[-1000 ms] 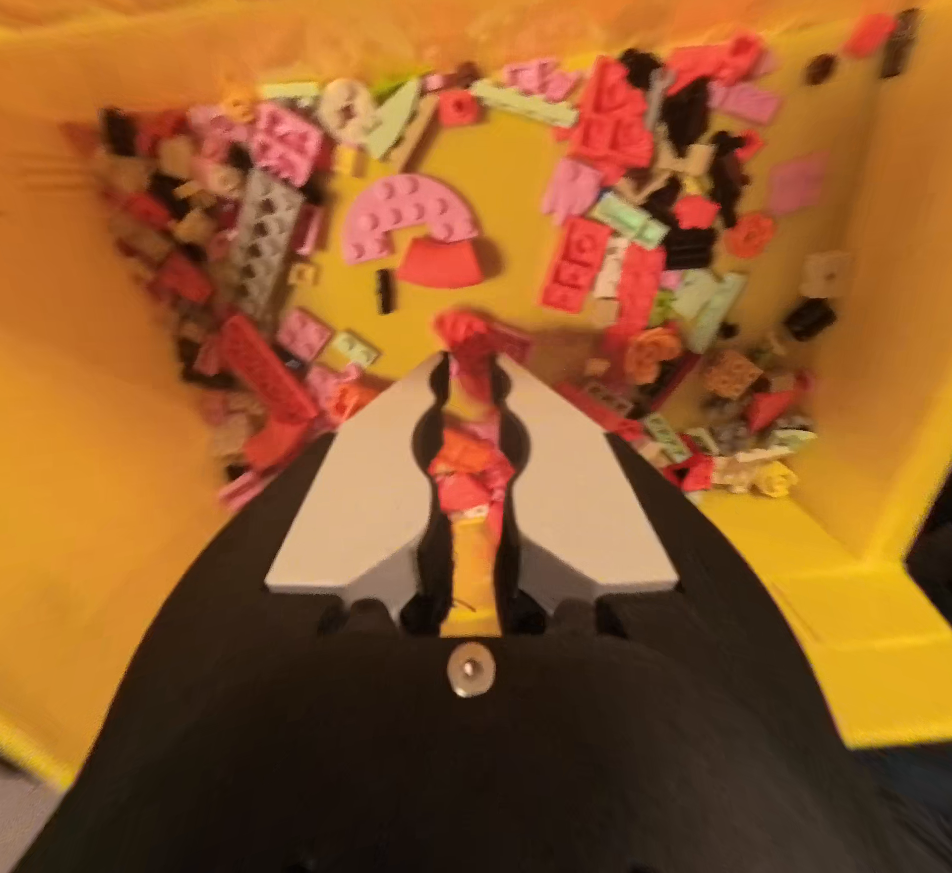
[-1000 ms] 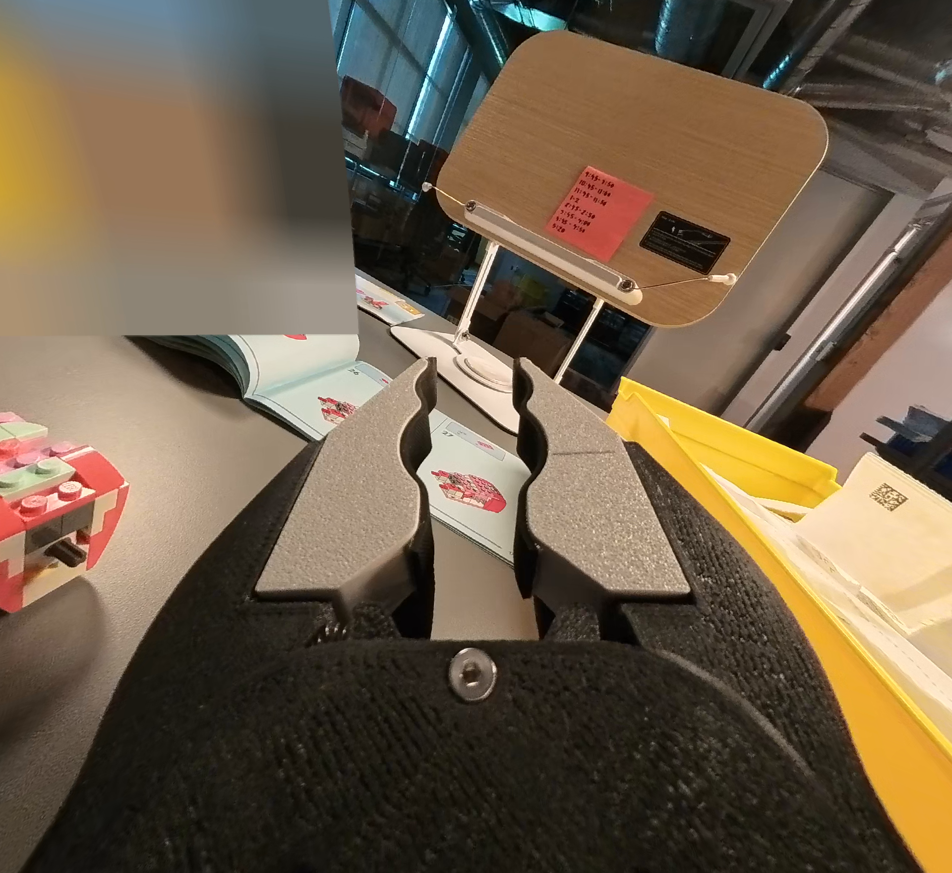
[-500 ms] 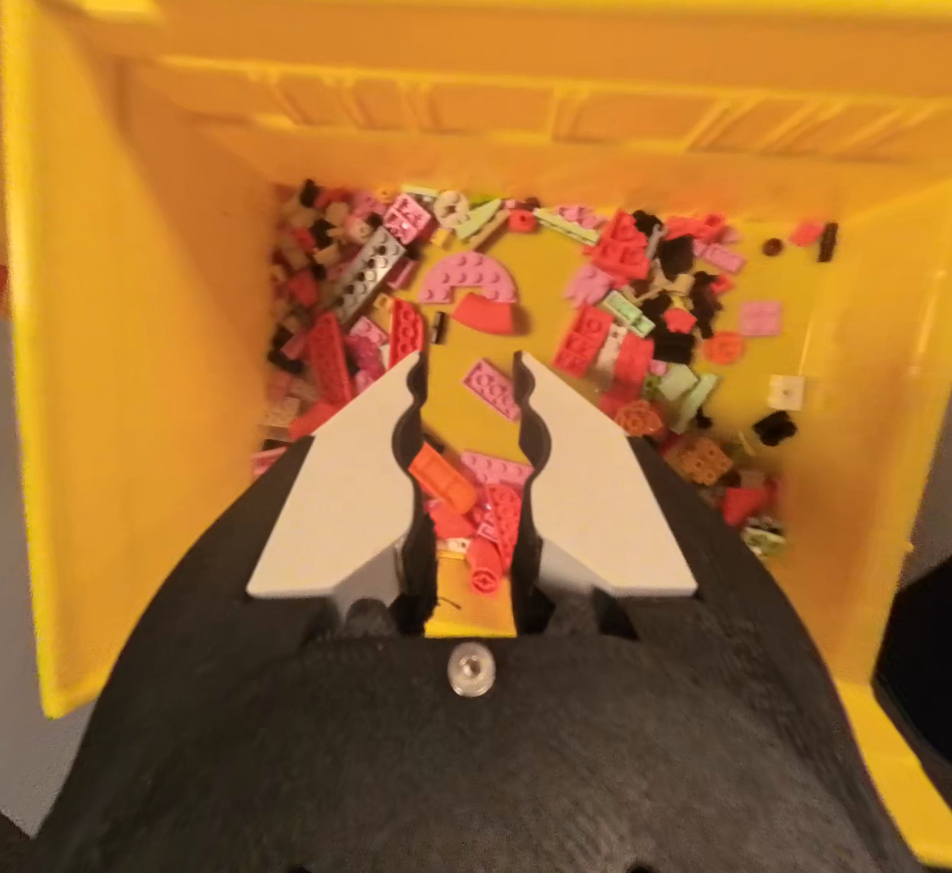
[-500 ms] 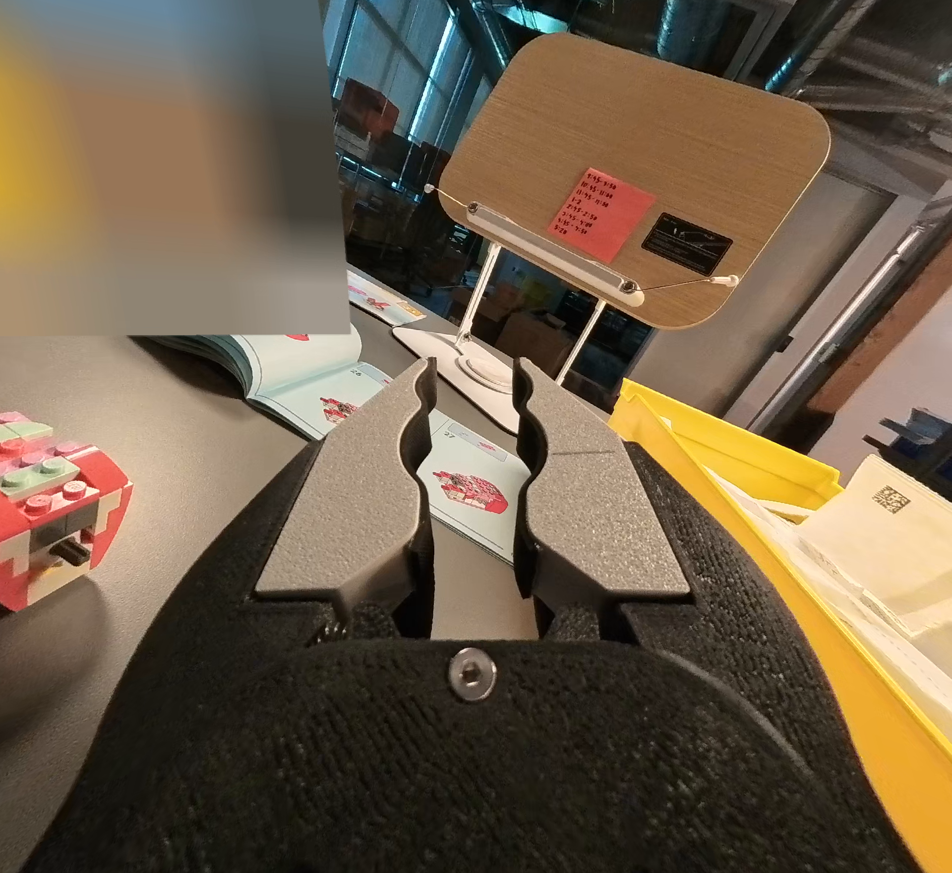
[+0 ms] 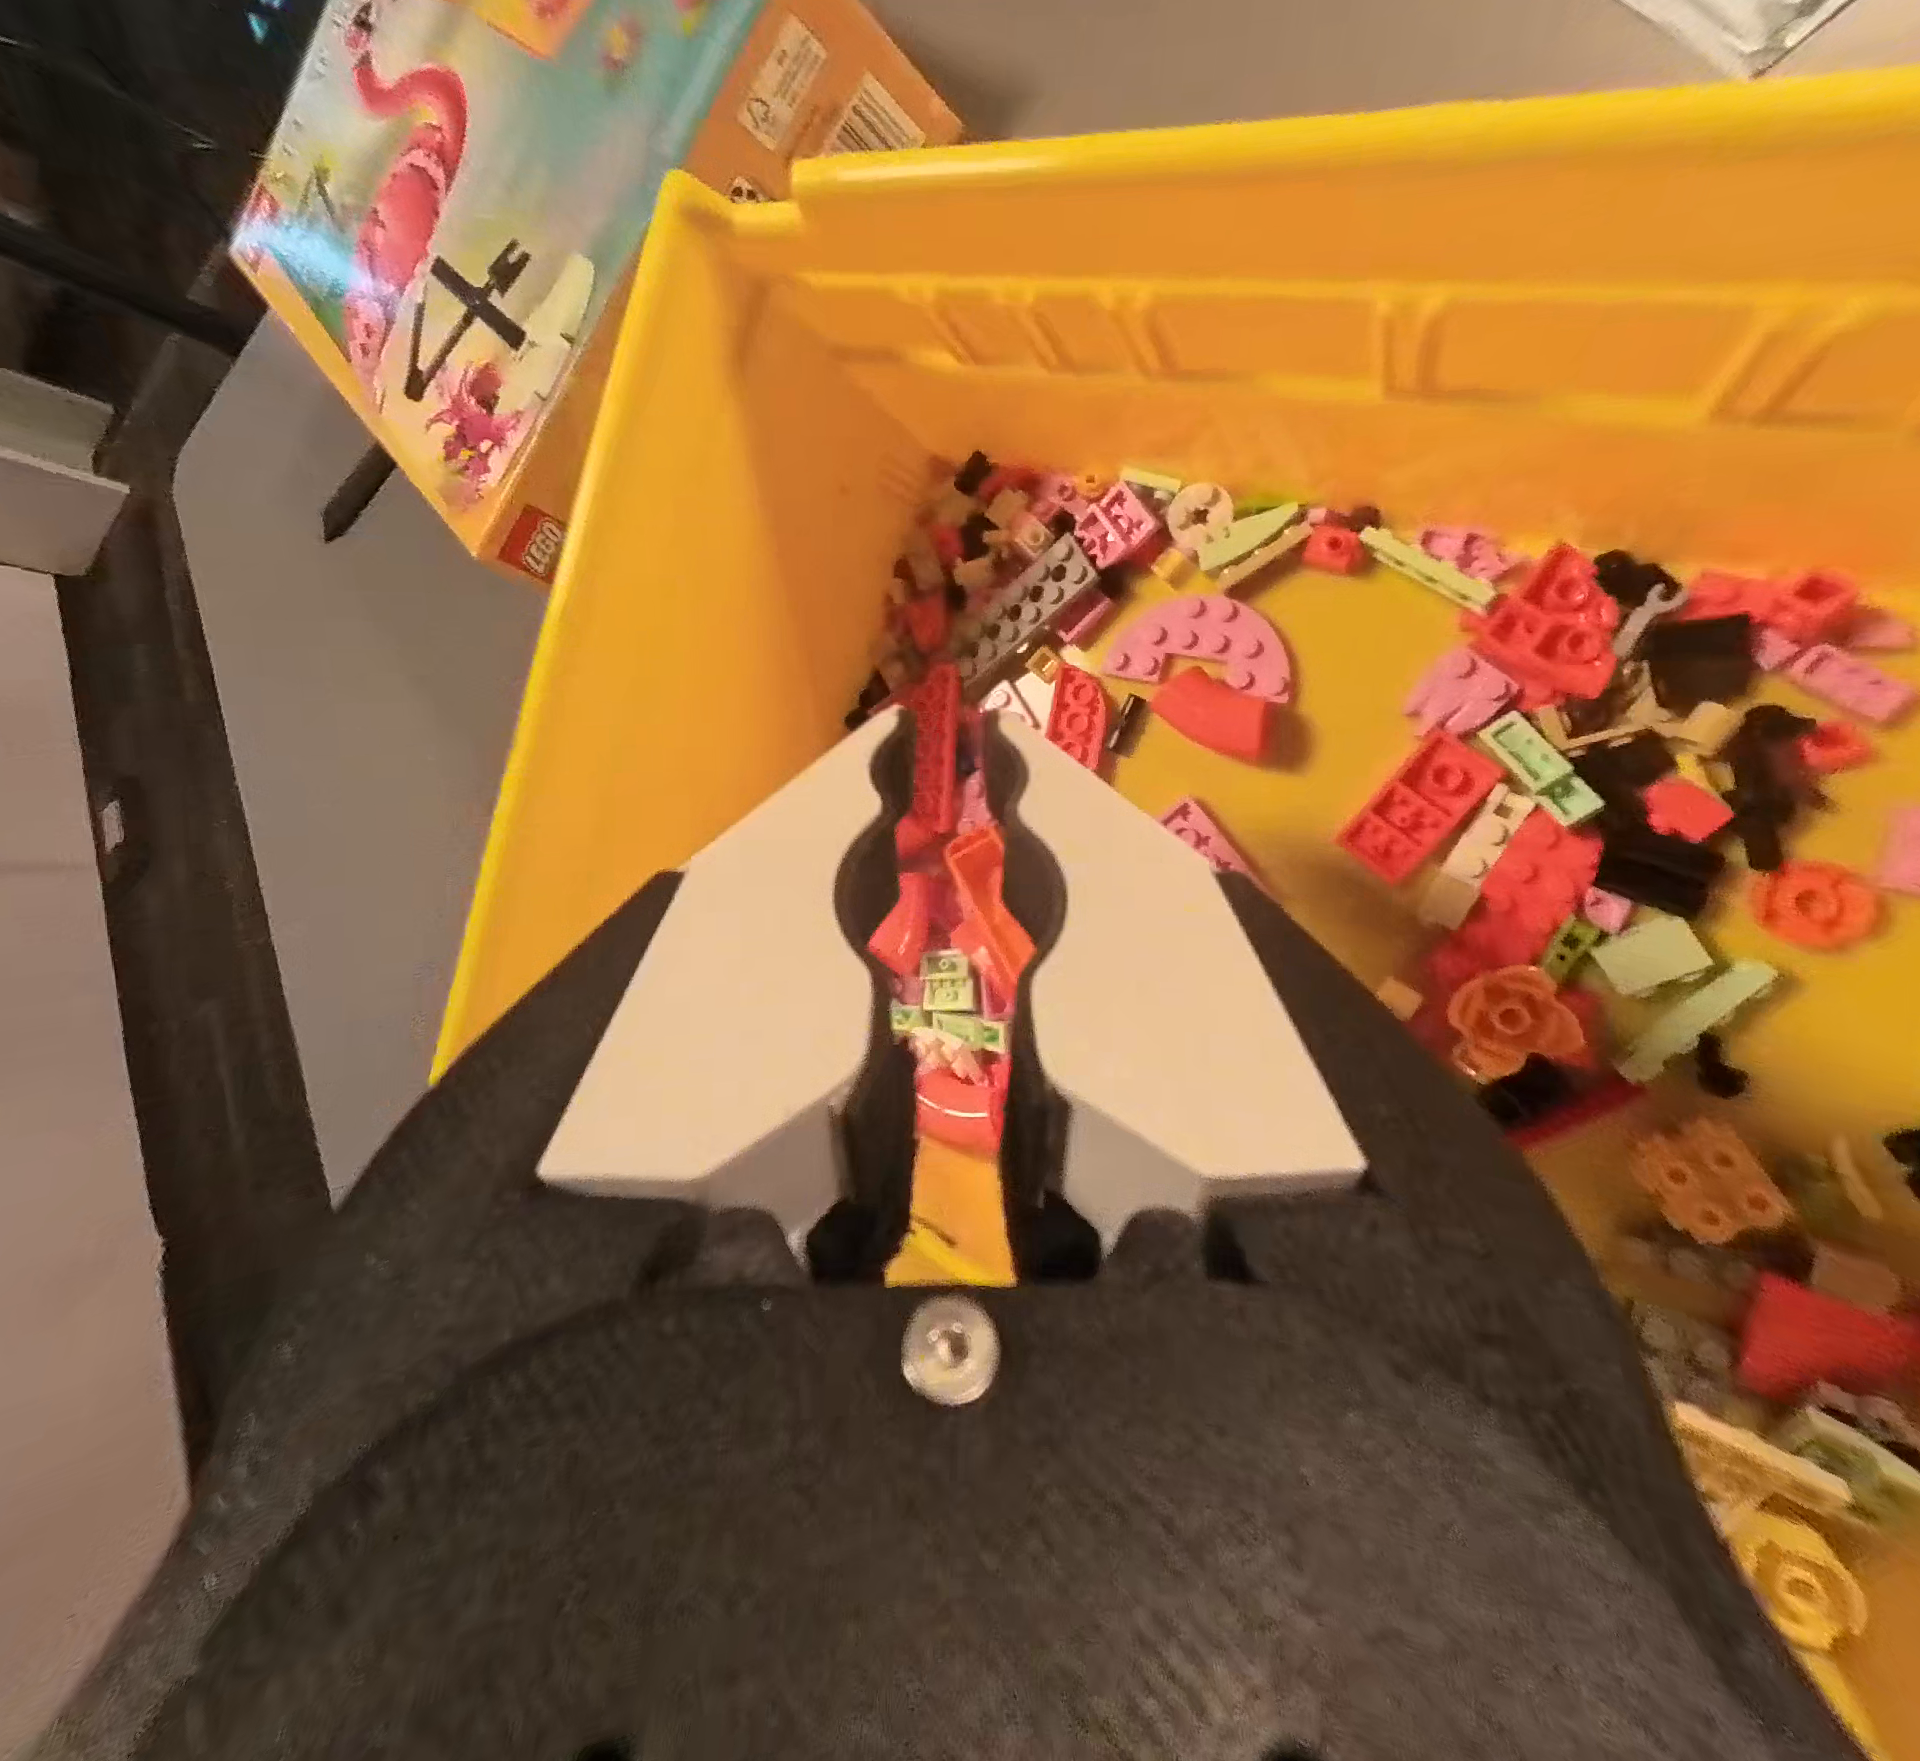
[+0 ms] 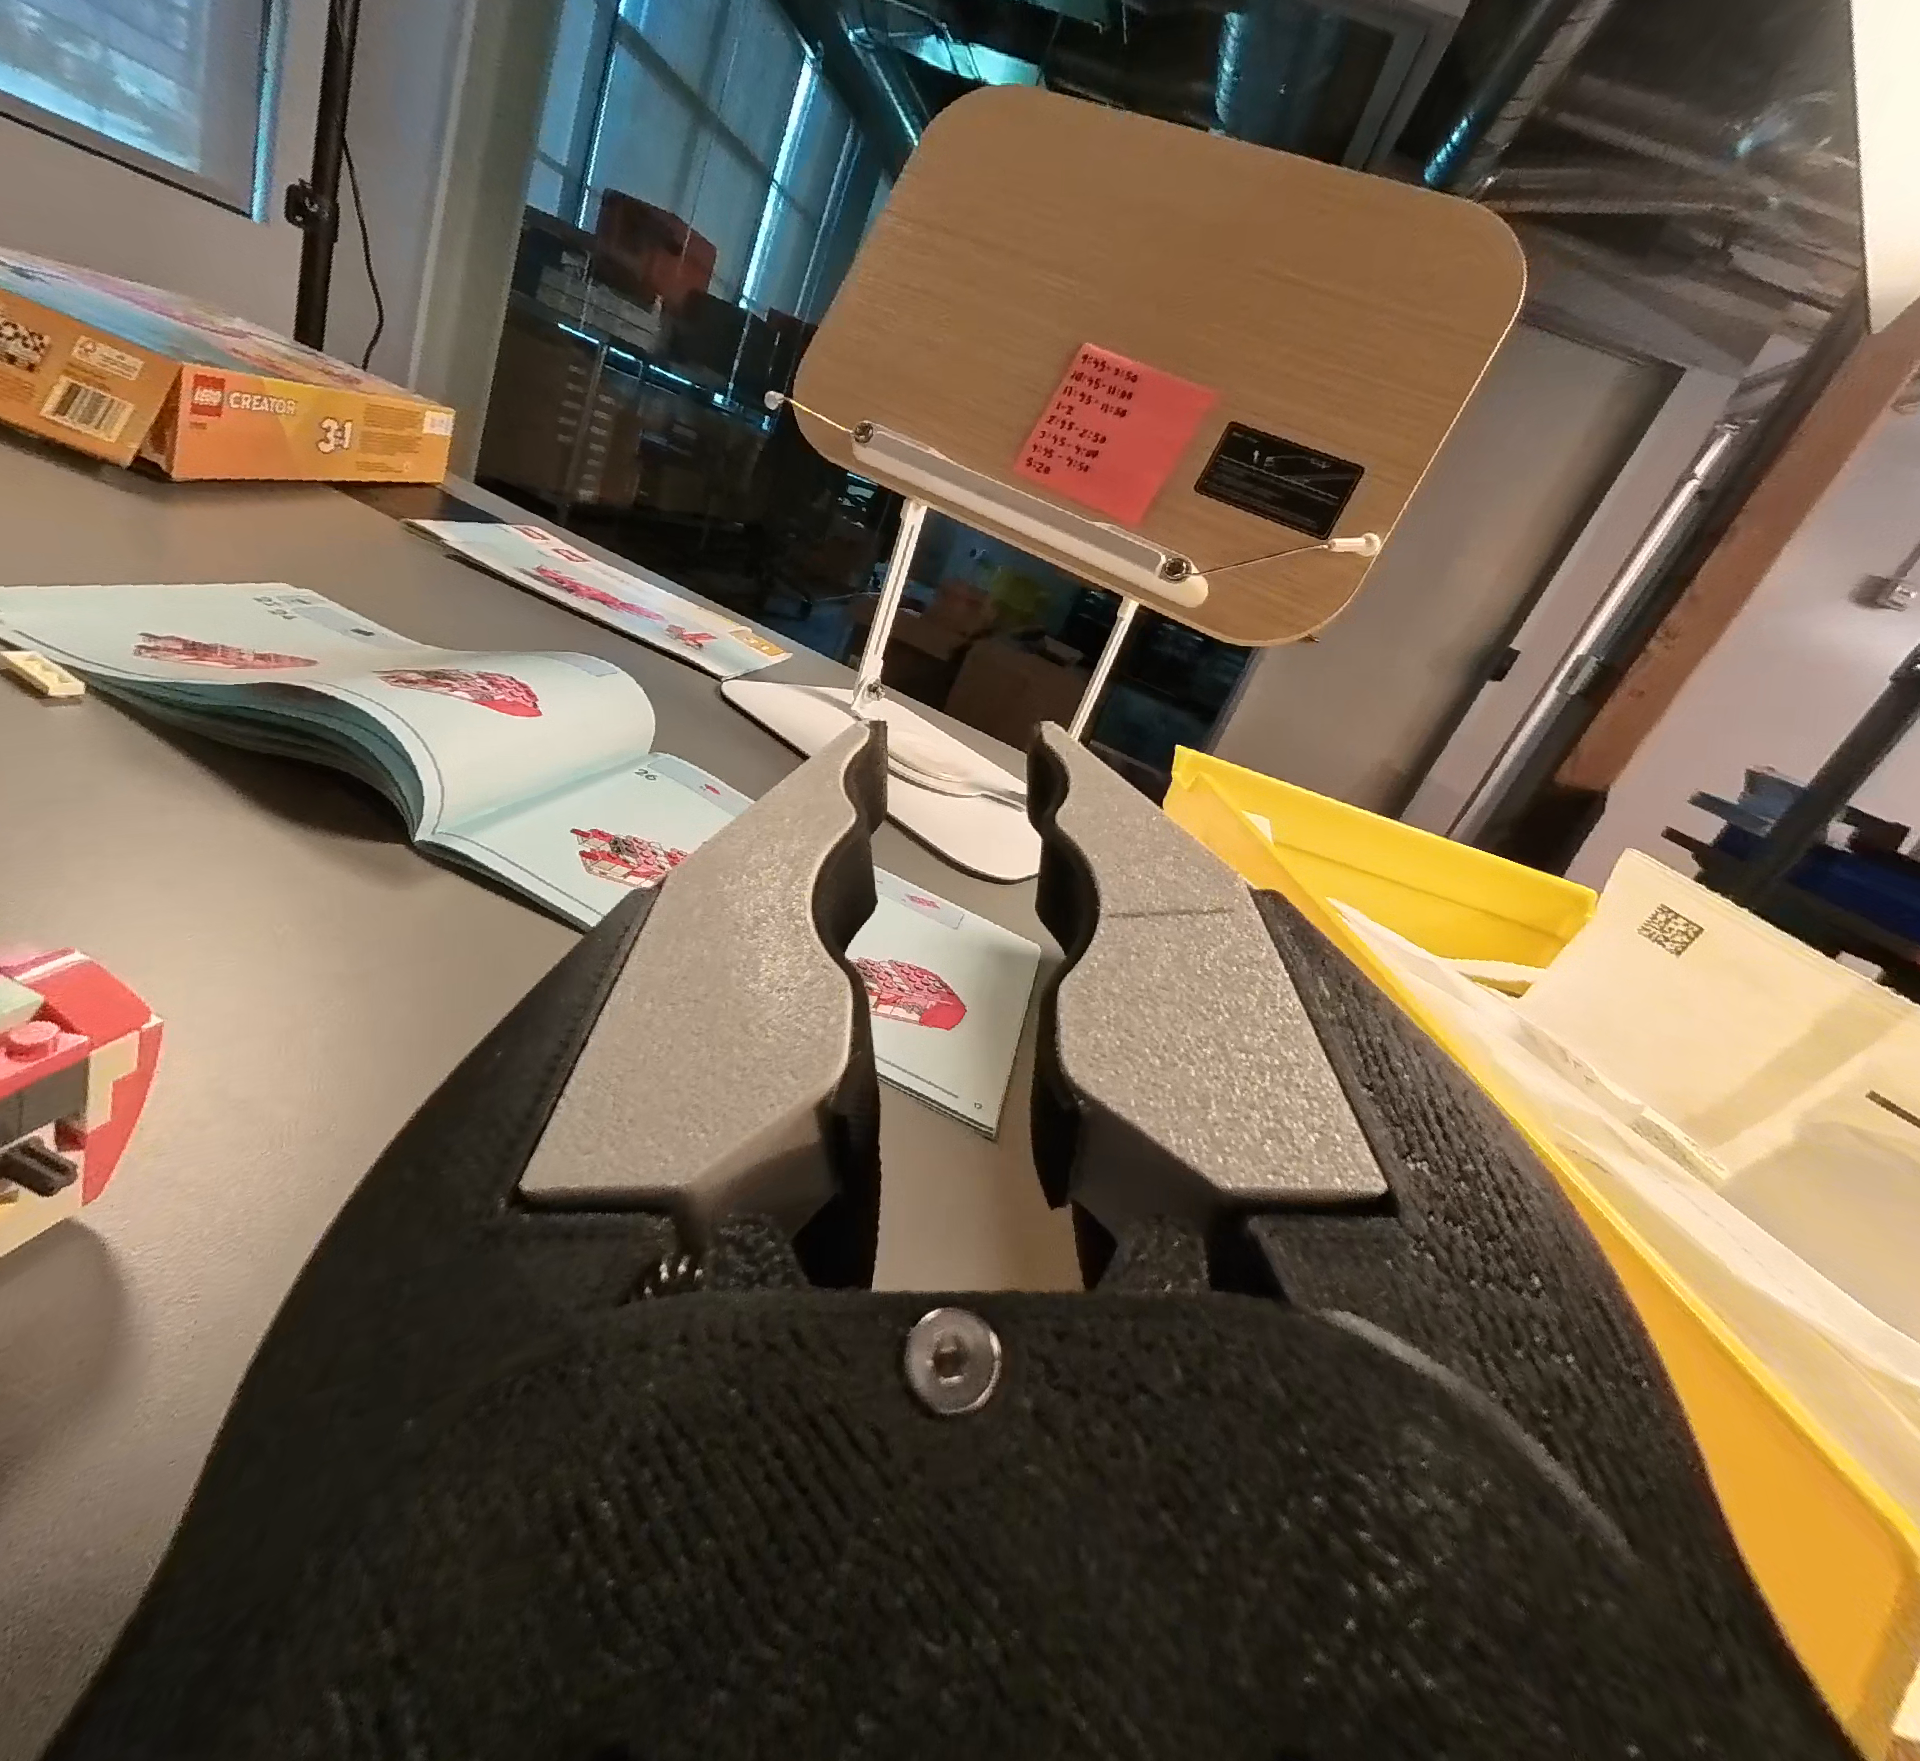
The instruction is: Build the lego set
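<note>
My left gripper (image 5: pixel 954 719) hangs above the left corner of a yellow bin (image 5: pixel 727 568) full of loose bricks. Its jaws stand a narrow slit apart and nothing is pressed between the pads. Through the slit I see a long red plate (image 5: pixel 935 755) and an orange piece (image 5: pixel 977 880) lying on the bin floor below. A pink arch plate (image 5: pixel 1205 646) lies further right. My right gripper (image 6: pixel 956 745) is open and empty, low over the dark table (image 6: pixel 312 984), pointing at a wooden book stand (image 6: pixel 1143 340).
A toy set box (image 5: pixel 436 153) lies left of the bin and also shows in the right wrist view (image 6: pixel 208 402). An open instruction booklet (image 6: pixel 468 745) and a partly built red model (image 6: pixel 62 1067) lie on the table. A second yellow bin (image 6: pixel 1382 870) holds paper bags. The gap from one gripper's tips to the other's is roughly 50 cm. The pink arch plate (image 5: pixel 1205 646) sits 7 cm or so from the ends of my left fingers.
My left gripper rose out of the bin and swung left. Its jaws held a red piece at the tips, opened wide, then narrowed again on nothing. The right gripper barely moved.
</note>
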`<move>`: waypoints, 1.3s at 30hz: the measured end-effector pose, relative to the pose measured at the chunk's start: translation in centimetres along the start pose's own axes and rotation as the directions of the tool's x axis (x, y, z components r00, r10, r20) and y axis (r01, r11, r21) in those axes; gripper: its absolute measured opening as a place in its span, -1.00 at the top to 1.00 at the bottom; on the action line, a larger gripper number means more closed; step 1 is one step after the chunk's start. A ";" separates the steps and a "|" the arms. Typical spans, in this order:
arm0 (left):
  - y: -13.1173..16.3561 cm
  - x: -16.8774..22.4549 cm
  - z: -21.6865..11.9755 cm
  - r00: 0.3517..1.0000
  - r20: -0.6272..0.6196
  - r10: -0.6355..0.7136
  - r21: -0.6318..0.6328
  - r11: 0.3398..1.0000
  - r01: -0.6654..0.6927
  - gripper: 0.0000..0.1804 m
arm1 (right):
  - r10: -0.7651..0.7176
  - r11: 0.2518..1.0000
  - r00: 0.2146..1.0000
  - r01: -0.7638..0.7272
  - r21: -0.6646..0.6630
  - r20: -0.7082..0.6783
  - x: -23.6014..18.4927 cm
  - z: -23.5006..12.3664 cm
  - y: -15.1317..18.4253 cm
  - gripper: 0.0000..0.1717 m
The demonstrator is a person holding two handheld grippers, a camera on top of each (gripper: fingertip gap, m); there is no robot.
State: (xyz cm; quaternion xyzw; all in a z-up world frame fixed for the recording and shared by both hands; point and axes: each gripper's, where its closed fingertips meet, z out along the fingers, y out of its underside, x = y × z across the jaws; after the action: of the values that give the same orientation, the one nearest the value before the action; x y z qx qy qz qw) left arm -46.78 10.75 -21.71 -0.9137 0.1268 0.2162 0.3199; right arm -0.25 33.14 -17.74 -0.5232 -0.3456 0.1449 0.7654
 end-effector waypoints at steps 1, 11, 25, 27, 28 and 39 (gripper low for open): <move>0.0 -0.1 0.0 1.000 -0.001 -0.008 0.001 1.000 0.008 0.87 | -0.002 1.000 1.000 0.002 0.000 0.001 0.0 0.0 0.0 0.71; -0.4 -1.9 -0.4 0.977 0.212 0.017 0.003 1.000 -0.018 1.00 | 0.009 1.000 1.000 -0.009 -0.007 0.023 -0.3 0.0 0.1 0.71; -1.6 -1.1 -0.3 0.948 0.316 0.020 -0.045 0.999 -0.006 1.00 | 0.537 0.827 0.612 -0.247 -0.505 0.581 -27.0 5.9 -9.3 0.28; -1.6 -1.2 -0.4 0.948 0.319 0.005 -0.036 0.999 0.007 1.00 | 0.503 0.828 0.613 -0.138 -0.544 0.609 -30.4 7.0 -8.7 0.24; -1.8 -1.4 -0.5 0.946 0.323 -0.009 -0.022 1.000 0.017 1.00 | 0.488 0.825 0.617 -0.094 -0.557 0.617 -31.7 7.5 -8.4 0.25; 4.7 -5.3 -7.5 0.713 0.316 -0.626 0.198 0.779 0.595 0.02 | 0.488 0.735 0.607 0.102 -0.671 0.627 -35.7 7.7 -5.3 0.95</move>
State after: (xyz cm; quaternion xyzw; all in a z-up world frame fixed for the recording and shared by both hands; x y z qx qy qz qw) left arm -50.77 2.87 -16.39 -0.8336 -0.2348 0.2586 0.4279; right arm -31.92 15.54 -24.75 -0.6753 -0.6023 0.3135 0.2880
